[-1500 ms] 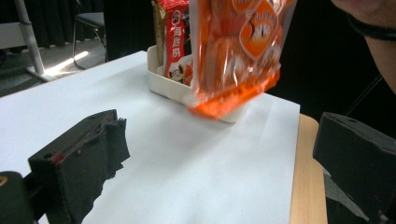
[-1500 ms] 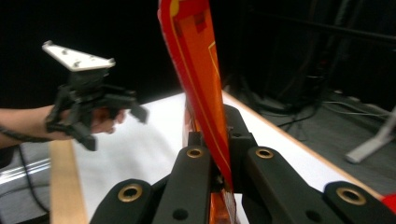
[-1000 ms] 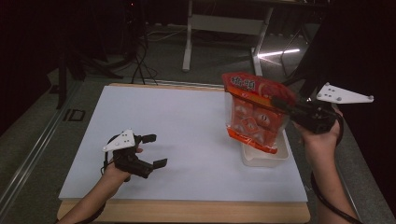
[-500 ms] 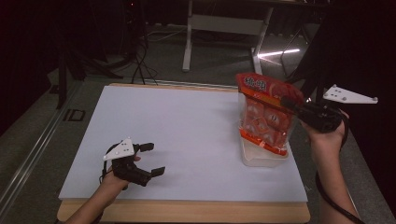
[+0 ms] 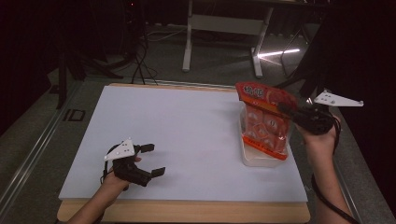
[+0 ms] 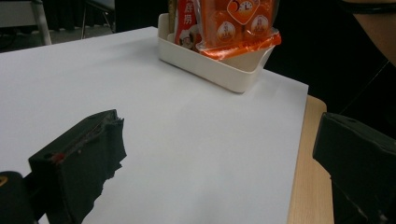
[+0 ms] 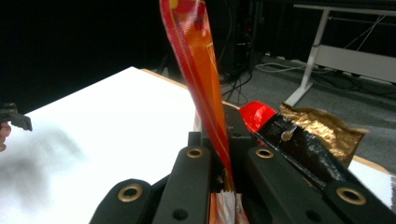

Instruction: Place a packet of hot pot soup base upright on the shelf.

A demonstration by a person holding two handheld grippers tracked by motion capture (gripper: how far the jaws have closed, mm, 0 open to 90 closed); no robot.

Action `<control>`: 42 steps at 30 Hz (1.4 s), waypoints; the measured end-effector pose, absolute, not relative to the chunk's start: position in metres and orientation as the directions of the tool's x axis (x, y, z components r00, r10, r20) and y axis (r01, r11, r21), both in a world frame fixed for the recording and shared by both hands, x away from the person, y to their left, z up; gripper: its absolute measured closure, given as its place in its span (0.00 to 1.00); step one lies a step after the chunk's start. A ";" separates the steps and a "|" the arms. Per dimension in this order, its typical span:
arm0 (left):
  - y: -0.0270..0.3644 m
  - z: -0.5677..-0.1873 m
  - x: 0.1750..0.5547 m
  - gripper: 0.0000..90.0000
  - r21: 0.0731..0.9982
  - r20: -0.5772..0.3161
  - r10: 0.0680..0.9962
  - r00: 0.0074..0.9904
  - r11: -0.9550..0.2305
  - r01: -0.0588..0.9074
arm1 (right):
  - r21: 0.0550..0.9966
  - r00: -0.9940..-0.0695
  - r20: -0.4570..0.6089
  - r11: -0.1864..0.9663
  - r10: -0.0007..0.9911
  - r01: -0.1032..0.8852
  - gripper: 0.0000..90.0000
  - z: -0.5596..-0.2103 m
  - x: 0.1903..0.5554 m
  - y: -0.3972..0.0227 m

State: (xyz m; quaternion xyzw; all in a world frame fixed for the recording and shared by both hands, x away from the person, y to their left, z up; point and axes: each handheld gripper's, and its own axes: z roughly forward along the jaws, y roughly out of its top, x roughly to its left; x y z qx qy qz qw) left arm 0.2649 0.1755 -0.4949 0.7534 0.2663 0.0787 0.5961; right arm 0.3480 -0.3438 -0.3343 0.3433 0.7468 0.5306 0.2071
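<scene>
- The right gripper (image 5: 286, 108) clamps the orange plastic snack bag (image 5: 265, 122), whose bottom already sits inside the white rectangular plastic tub (image 5: 261, 158).
- Left: letting go of the bag.
- The left gripper (image 5: 153, 160) rests released, well apart from the tub.

On the white-topped wooden surface (image 5: 196, 126), a cream plastic tub (image 5: 261, 158) sits at the right side. An orange-red plastic snack bag (image 5: 264, 121) stands upright in it, pinched by the right claw (image 5: 286, 109). The left claw (image 5: 153, 160) rests near the front left corner, well apart.
</scene>
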 end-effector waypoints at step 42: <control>0.177 -0.505 0.269 0.02 0.930 -0.223 0.495 0.840 -0.150 0.336 | 0.906 -0.637 0.174 0.130 0.751 0.402 1.00 -0.396 0.344 -0.370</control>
